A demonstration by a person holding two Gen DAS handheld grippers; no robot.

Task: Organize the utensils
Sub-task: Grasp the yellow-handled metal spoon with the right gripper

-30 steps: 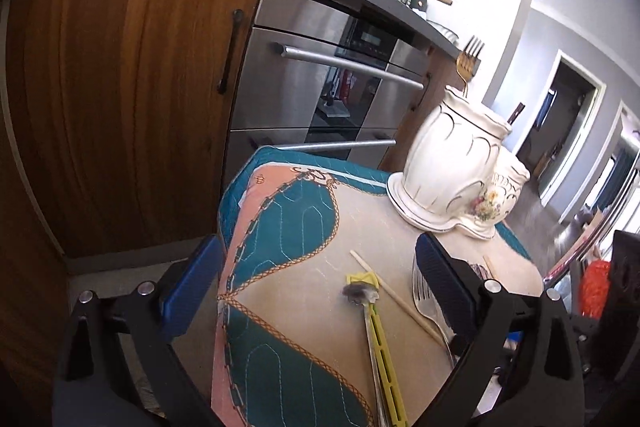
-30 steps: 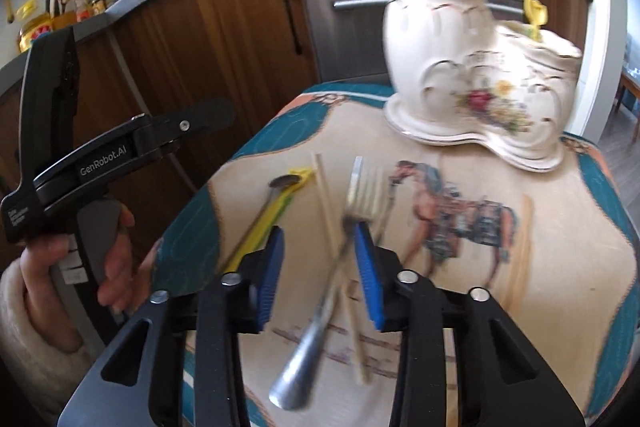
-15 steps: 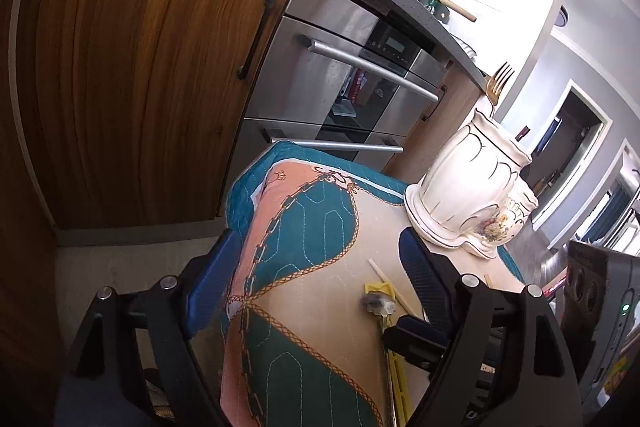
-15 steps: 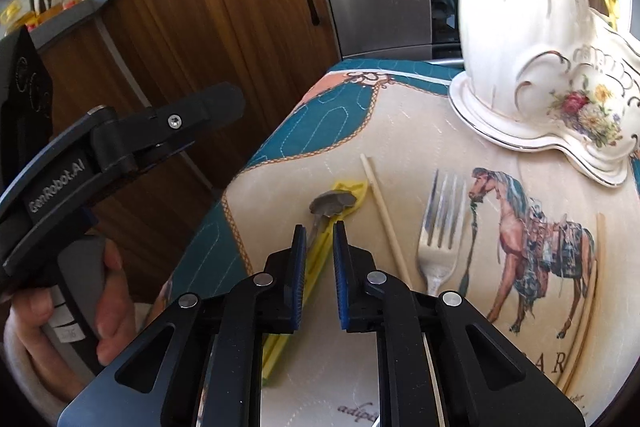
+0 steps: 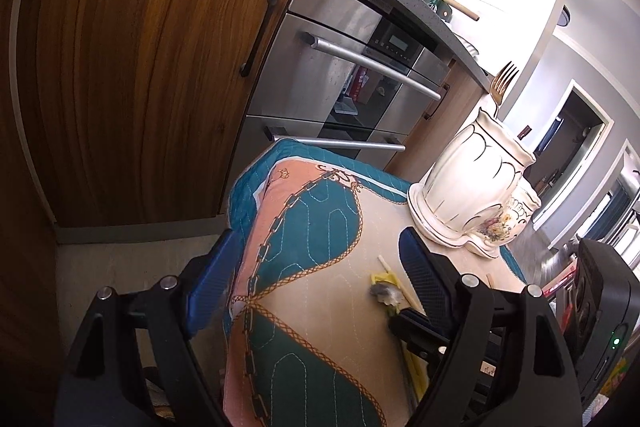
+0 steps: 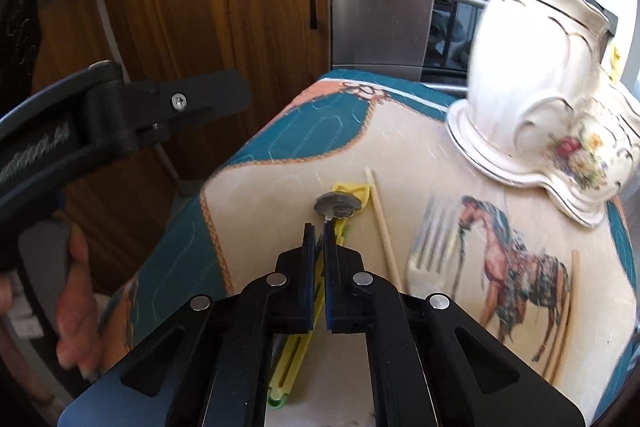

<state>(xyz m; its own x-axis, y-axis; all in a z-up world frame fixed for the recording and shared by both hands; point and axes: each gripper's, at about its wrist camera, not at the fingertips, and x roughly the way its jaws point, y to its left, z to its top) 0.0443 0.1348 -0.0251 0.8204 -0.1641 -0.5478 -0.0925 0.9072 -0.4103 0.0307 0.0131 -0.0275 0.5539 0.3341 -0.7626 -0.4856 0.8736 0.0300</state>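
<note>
A small metal spoon (image 6: 336, 207) with a shell-shaped bowl lies on top of a long yellow utensil (image 6: 352, 189) on the patterned tablecloth (image 6: 280, 147). My right gripper (image 6: 318, 227) is shut on the spoon's neck just behind the bowl. A silver fork (image 6: 432, 251) and a pale chopstick (image 6: 382, 223) lie just to the right. The white ceramic utensil holder (image 6: 532, 67) stands at the back right with a gold fork (image 5: 502, 83) in it. My left gripper (image 5: 316, 247) is open and holds nothing, above the cloth's left side; the spoon (image 5: 382, 293) shows beside its right finger.
A second chopstick (image 6: 570, 303) lies at the cloth's right side. Wooden cabinet doors (image 5: 140, 67) and a steel oven (image 5: 332, 67) stand behind the table. A hand (image 6: 76, 307) holds the left gripper's handle at the left of the right wrist view.
My right gripper moved left from the silver fork to the spoon, and its jaws closed onto the spoon's neck. The left jaws narrowed slightly and that view rolled a little.
</note>
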